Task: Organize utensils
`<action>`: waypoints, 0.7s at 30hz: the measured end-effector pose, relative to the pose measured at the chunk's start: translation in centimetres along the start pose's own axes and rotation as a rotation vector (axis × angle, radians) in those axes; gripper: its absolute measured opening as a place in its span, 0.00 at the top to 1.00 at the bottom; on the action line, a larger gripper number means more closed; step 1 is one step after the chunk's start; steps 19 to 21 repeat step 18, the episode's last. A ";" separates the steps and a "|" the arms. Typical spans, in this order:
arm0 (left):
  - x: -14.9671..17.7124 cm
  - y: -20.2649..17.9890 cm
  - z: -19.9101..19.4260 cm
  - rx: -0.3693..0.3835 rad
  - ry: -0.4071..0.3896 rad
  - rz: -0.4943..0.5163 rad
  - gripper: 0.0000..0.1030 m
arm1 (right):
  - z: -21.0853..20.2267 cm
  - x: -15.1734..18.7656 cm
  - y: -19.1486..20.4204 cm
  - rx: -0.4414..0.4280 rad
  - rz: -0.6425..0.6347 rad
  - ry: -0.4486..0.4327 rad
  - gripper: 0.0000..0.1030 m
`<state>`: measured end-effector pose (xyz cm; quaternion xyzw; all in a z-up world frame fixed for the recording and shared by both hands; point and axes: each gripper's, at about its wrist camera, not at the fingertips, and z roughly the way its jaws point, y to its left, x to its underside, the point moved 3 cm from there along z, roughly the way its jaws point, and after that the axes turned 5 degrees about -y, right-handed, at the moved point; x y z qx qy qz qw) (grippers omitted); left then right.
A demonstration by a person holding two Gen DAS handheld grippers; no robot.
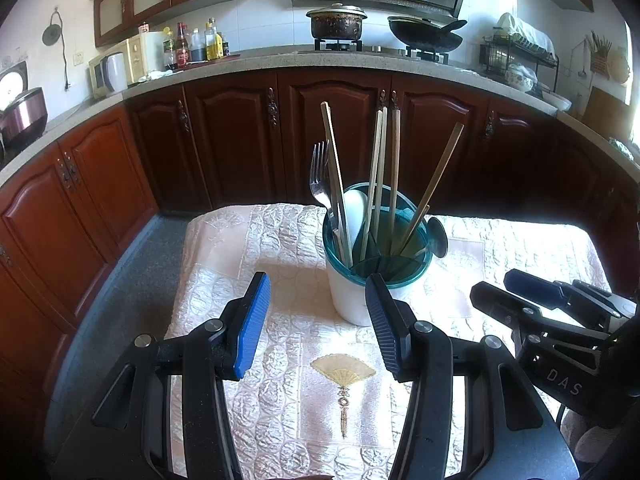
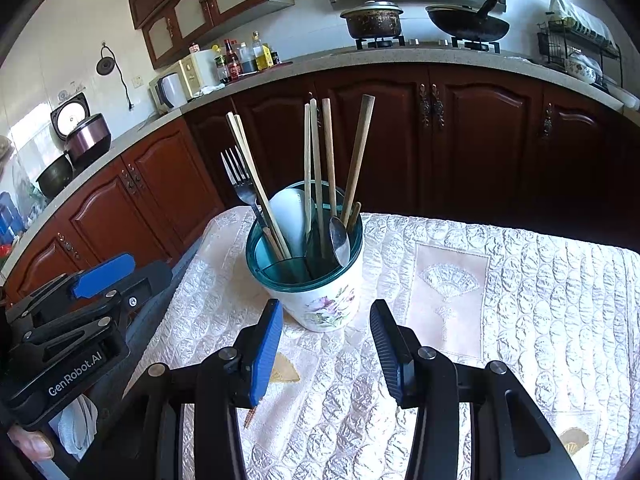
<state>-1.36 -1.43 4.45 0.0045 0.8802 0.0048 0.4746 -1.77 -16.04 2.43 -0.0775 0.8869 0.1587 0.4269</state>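
Note:
A white utensil holder (image 1: 352,300) with a teal rim (image 2: 320,304) stands on the quilted table. It holds several wooden chopsticks (image 1: 376,176) (image 2: 316,168), a metal fork (image 1: 319,176) (image 2: 240,184), a white spoon (image 1: 354,216) (image 2: 290,220) and a metal spoon (image 2: 339,236). My left gripper (image 1: 318,312) is open and empty just in front of the holder. My right gripper (image 2: 325,340) is open and empty, close in front of the holder. Each gripper shows in the other's view, the right one (image 1: 520,288) at the right edge and the left one (image 2: 100,276) at the left edge.
The table wears a pale quilted cloth (image 1: 288,400) (image 2: 520,300) with fan motifs. Dark wood cabinets (image 1: 240,140) run behind it under a counter with a stove, a pot (image 1: 336,22), a wok (image 1: 424,32), bottles and a dish rack (image 1: 516,52). Grey floor (image 1: 132,288) lies to the left.

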 end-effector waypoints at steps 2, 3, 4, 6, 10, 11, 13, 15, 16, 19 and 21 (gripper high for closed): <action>0.0 0.0 0.1 0.002 0.001 -0.001 0.52 | 0.1 0.0 0.0 0.001 -0.002 0.001 0.58; 0.0 -0.1 0.1 0.003 0.002 -0.001 0.52 | 0.1 0.0 0.0 0.000 -0.001 0.002 0.58; 0.0 -0.1 0.2 0.004 0.001 -0.003 0.52 | 0.1 0.0 0.0 -0.001 -0.001 0.003 0.58; 0.0 -0.1 0.2 0.007 0.001 -0.006 0.52 | 0.1 0.0 0.0 0.000 -0.003 0.006 0.58; -0.1 -0.3 0.3 0.009 -0.001 0.000 0.52 | 0.3 0.0 -0.2 0.002 -0.001 0.011 0.58; 0.0 -0.3 0.3 0.009 -0.002 0.000 0.52 | 0.4 0.1 -0.2 0.002 -0.001 0.011 0.58; 0.0 -0.4 0.3 0.016 -0.004 0.000 0.52 | 0.4 0.1 -0.2 0.001 0.000 0.011 0.58; 0.1 -0.5 0.3 0.020 -0.003 0.000 0.52 | 0.6 0.1 -0.3 0.001 0.000 0.013 0.57; 0.1 -0.5 0.4 0.021 -0.001 0.001 0.52 | 0.7 0.2 -0.4 0.002 0.001 0.016 0.57; 0.2 -0.5 0.6 0.024 0.006 0.001 0.52 | 0.8 0.3 -0.7 0.004 0.003 0.018 0.57; 0.2 -0.5 0.6 0.024 0.006 0.001 0.52 | 0.8 0.3 -0.7 0.004 0.003 0.018 0.57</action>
